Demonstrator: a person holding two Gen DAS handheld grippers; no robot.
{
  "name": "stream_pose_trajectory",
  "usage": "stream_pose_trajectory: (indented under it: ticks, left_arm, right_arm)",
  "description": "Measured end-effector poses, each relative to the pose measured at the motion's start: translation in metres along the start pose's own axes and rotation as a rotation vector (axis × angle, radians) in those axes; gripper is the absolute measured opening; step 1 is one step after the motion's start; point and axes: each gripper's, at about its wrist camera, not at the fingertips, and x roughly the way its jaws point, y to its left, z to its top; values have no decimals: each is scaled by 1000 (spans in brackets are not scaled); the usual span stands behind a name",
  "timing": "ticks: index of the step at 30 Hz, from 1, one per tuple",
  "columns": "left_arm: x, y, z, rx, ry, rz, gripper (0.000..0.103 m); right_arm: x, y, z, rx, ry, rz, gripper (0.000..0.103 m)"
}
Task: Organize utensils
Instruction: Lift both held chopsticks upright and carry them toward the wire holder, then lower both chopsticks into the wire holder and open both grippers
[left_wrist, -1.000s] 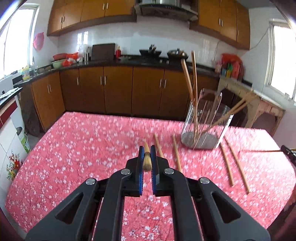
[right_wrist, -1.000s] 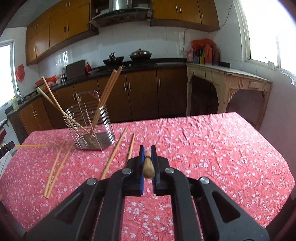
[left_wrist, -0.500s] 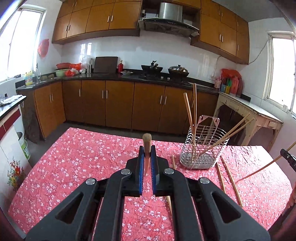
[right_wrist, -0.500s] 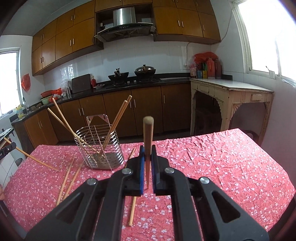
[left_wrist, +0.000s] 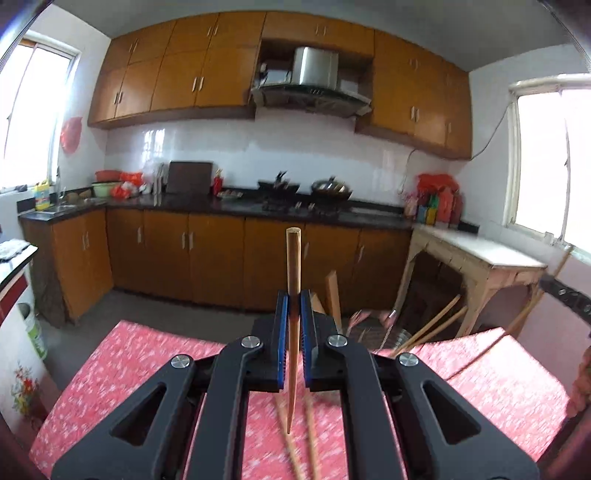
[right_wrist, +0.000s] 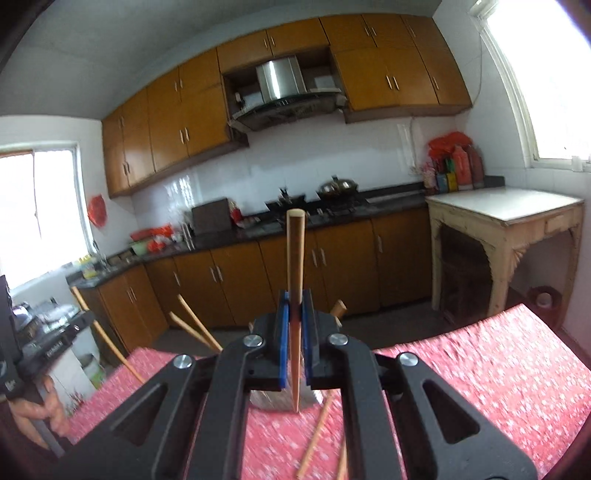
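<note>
My left gripper (left_wrist: 293, 325) is shut on a wooden chopstick (left_wrist: 293, 280) held upright, thick end up, tip hanging over the table. My right gripper (right_wrist: 294, 325) is shut on another wooden chopstick (right_wrist: 295, 266), also upright. The wire utensil holder (left_wrist: 384, 332) with several chopsticks leaning out sits just behind the left gripper's fingers, to the right. In the right wrist view its base (right_wrist: 273, 402) shows under the gripper, mostly hidden. Loose chopsticks (left_wrist: 310, 439) lie on the table, also in the right wrist view (right_wrist: 317, 432).
The table has a red floral cloth (left_wrist: 122, 369). Kitchen cabinets (left_wrist: 207, 254) and a stove counter stand beyond it. A pale side table (right_wrist: 506, 236) is at the right. The left gripper's body and the hand holding it (right_wrist: 33, 410) show at the left edge.
Both grippers have lifted and tilted upward, carrying their chopsticks up off the table. The holder now sits low, close behind both grippers.
</note>
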Motion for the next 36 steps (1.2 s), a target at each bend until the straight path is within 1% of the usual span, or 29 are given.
stream_pose_trajectory:
  ticks: [4,8,12,14,19,23,30,36]
  left_arm:
    - [6,-18,23,-43,-58,-36,6]
    - [22,-37,40,-67,-128,-35,6]
    - [45,-48,46,-89,-183,-25,6]
    - [54,-52,46,-85,-193,-17,6]
    - [86,-55,30,-88,-144,-18,6]
    - [106,-49,11,-116,-75,-37,6]
    - [120,-42,-7,-127,6,-61,6]
    - [128,-41,-16,-118,58,-57,6]
  right_arm:
    - [21,13,20,-1,-26,18,8]
    - [50,19,31,-13,-46,17,8]
    - [78,18,29,-9,-45,9,8]
    - [90,16,26,-1,-31,8,8]
    - [119,13,13,5,18,16,8]
    - [139,13,-2,16,65,35,8]
    - [163,9,-25,47,139,57,8]
    - [178,6,-40,77,200,58,8]
